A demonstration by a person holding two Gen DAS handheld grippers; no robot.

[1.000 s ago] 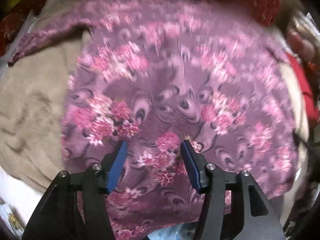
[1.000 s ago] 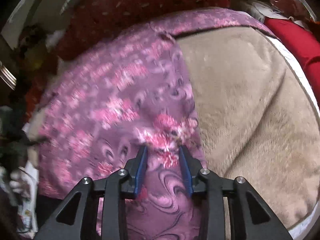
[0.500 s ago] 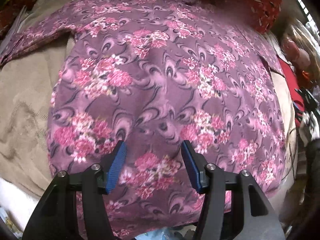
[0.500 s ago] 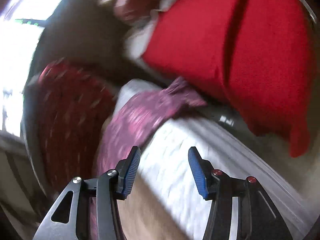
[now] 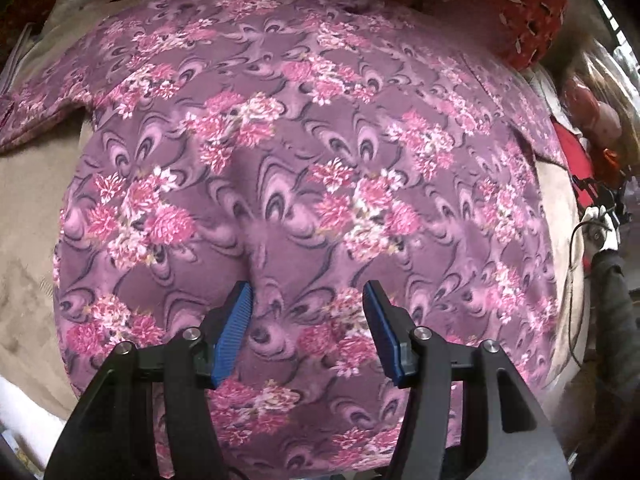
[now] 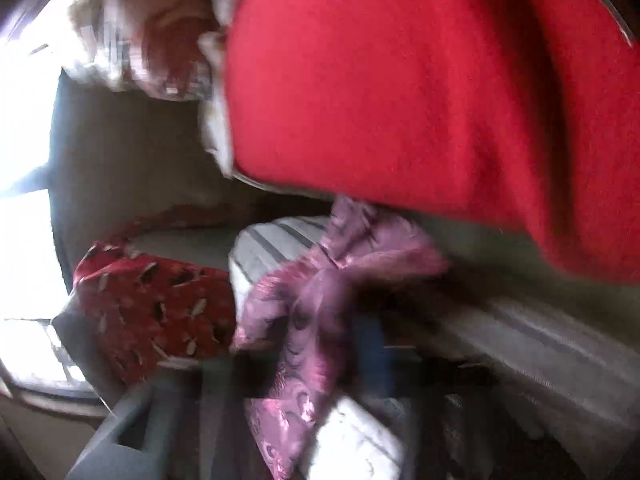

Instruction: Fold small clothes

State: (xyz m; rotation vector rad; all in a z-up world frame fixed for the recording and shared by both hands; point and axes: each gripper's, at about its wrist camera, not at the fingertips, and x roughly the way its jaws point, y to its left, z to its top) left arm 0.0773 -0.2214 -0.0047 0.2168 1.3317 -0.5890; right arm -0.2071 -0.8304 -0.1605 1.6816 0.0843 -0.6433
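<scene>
The purple floral garment [image 5: 304, 184] is lying spread flat across the beige blanket [image 5: 28, 216], filling most of the left wrist view, with one sleeve [image 5: 36, 120] stretching out to the far left and the other edge trailing off to the right. A soft crease is rising in the cloth just beyond the left gripper [image 5: 306, 308], whose blue-padded fingers [image 5: 234, 332] are standing spread wide apart over the near part of the fabric, gripping nothing. Beyond the garment's far edge a dark red patterned cushion [image 5: 524, 12] is sitting, and at the right rim a strip of red fabric [image 5: 576, 160] is showing beside a clutter too small to make out. In the right wrist view everything is smearing with motion blur: a bunched end of the same purple garment [image 6: 320, 300] is hanging in front of the right gripper [image 6: 320, 364], running down between where its fingers are showing as dark streaks, and I cannot tell whether they are pinching the cloth or standing apart. A big red cloth [image 6: 420, 92] is filling the upper right there, a white quilted edge [image 6: 360, 440] is lying at the near side, and the red patterned cushion [image 6: 160, 312] is sitting at the left, near a glaring window
</scene>
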